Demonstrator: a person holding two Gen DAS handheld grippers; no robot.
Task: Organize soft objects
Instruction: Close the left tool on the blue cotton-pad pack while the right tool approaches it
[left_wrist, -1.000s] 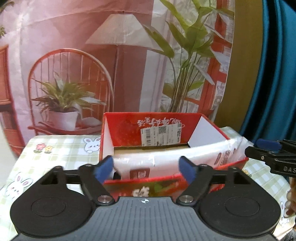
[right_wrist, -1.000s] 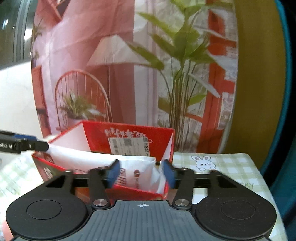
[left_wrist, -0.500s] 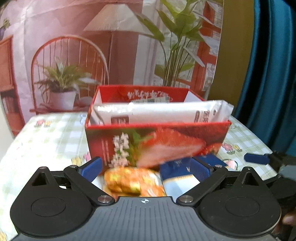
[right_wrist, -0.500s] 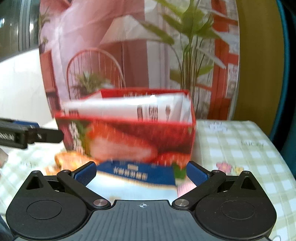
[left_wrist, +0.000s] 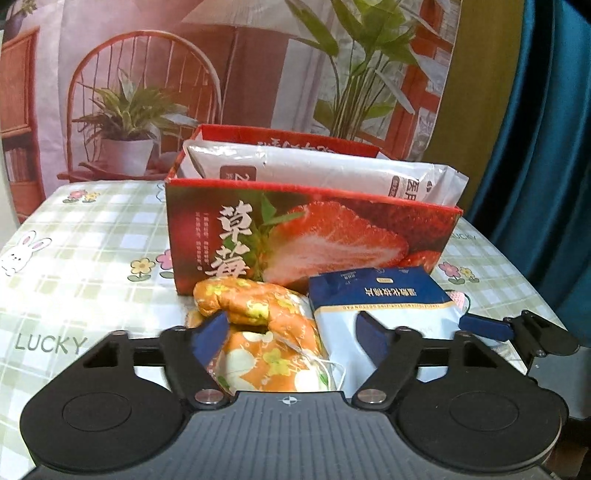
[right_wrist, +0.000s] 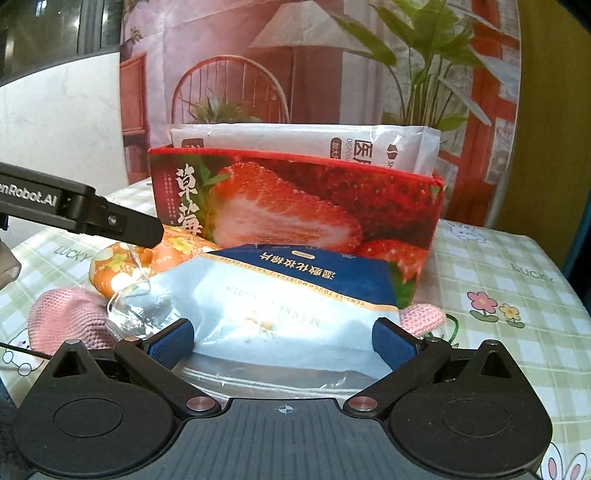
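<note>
While our left hand-held gripper (left_wrist: 286, 334) hangs spread open over the orange floral pack (left_wrist: 266, 325), our right hand-held gripper (right_wrist: 282, 341) is spread wide around the blue-and-white cotton pad bag (right_wrist: 280, 295), its pads (right_wrist: 171, 341) not pressing it. Both packs lie on the checked surface (left_wrist: 85, 251), just in front of the red strawberry box (left_wrist: 314, 240), which holds a white packet (left_wrist: 314, 171). A pink knitted piece (right_wrist: 66, 321) lies beside the bag.
</note>
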